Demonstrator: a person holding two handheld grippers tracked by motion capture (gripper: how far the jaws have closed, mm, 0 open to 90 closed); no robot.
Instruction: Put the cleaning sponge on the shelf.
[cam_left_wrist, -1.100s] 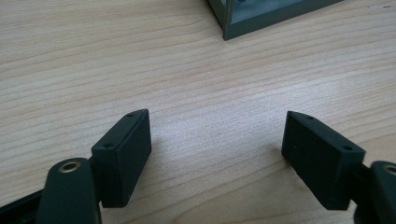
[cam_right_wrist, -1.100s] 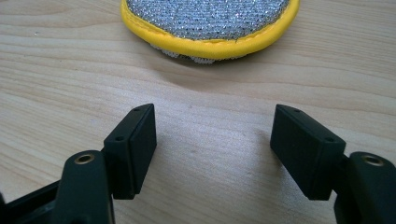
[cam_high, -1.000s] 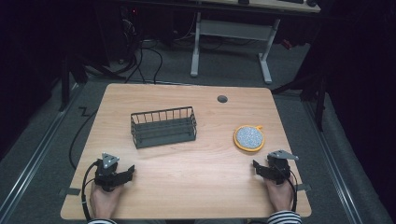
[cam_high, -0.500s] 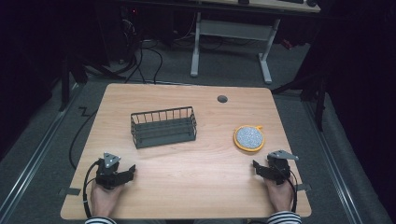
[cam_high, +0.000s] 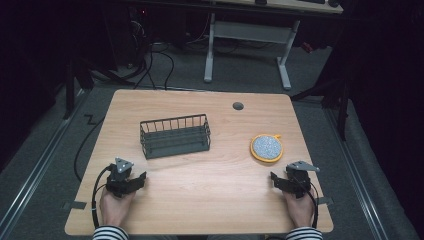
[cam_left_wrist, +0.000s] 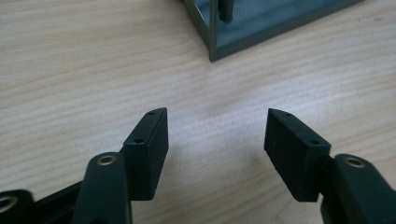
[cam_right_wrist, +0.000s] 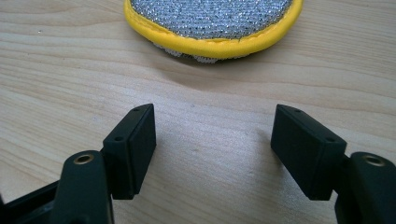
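Two grippers rest on the light wooden table (cam_high: 200, 210), one basket and one scrub pad lie beyond them, and one small dark round grommet (cam_high: 238, 106) sits near the far edge.

At the near left, the left gripper (cam_high: 141, 178) lies in the person's left hand (cam_high: 116, 206). Its jaws have just been closing and stand narrower than a second ago, yet they are still apart with only bare wood between them, so it grips nothing. In the left gripper view the left gripper (cam_left_wrist: 215, 135) points toward a near corner of the basket, which lies a little beyond the jaw tips.

Left of centre stands the dark grey rectangular wire basket (cam_high: 175, 136), upright with its long side toward the person. Nothing can be seen inside it from the high view. The basket has not shifted since the earlier frames.

To the right lies the round silver mesh scrub pad with a yellow rim (cam_high: 266, 148), flat on the wood, well apart from the basket and unmoved.

At the near right, the right gripper (cam_high: 273, 177) rests in the right hand (cam_high: 300, 207) just near of the pad. In the right gripper view the right gripper (cam_right_wrist: 212, 130) stands spread wide over bare table, released, with the pad's near edge (cam_right_wrist: 215, 46) close ahead and untouched. This hand sits where it did before.
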